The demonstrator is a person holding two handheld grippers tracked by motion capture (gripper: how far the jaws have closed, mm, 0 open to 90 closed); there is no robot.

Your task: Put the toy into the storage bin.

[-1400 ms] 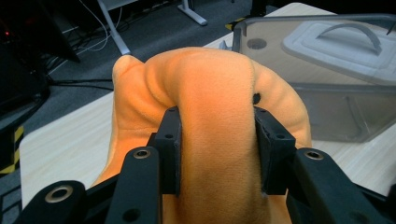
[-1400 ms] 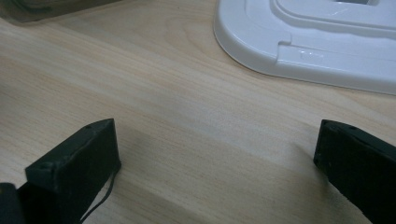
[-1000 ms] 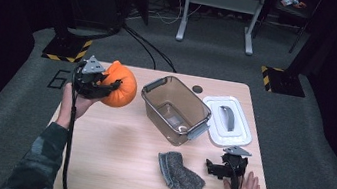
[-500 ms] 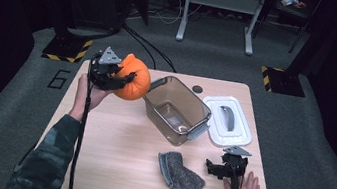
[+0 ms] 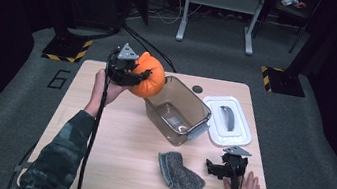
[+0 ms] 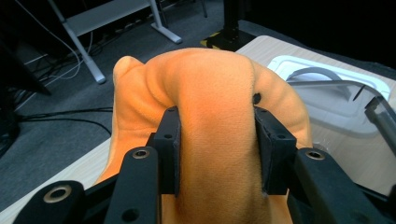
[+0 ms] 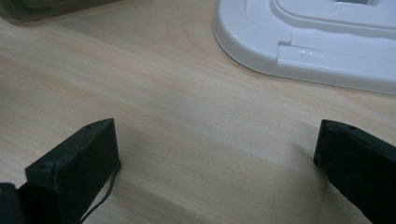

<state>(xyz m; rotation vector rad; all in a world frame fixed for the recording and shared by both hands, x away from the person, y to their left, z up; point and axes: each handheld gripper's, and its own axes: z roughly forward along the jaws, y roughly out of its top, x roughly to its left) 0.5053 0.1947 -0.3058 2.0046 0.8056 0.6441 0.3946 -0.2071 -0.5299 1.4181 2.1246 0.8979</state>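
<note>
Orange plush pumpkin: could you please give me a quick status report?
Left gripper shut on orange plush pumpkin, held at clear bin's near rim. Right gripper open, resting on table. Nothing blocking the bin.

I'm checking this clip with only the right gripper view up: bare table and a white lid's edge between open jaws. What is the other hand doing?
Observer: The left gripper is shut on an orange plush pumpkin, held above the table's far left part.
Operator: Where might it be headed?
Observer: Probably to the clear plastic bin beside it; the bin is open, with nothing soft inside.
Operator: Anything else lying around?
Observer: A grey cloth lies on the table just left of the right gripper, apart from it.
</note>
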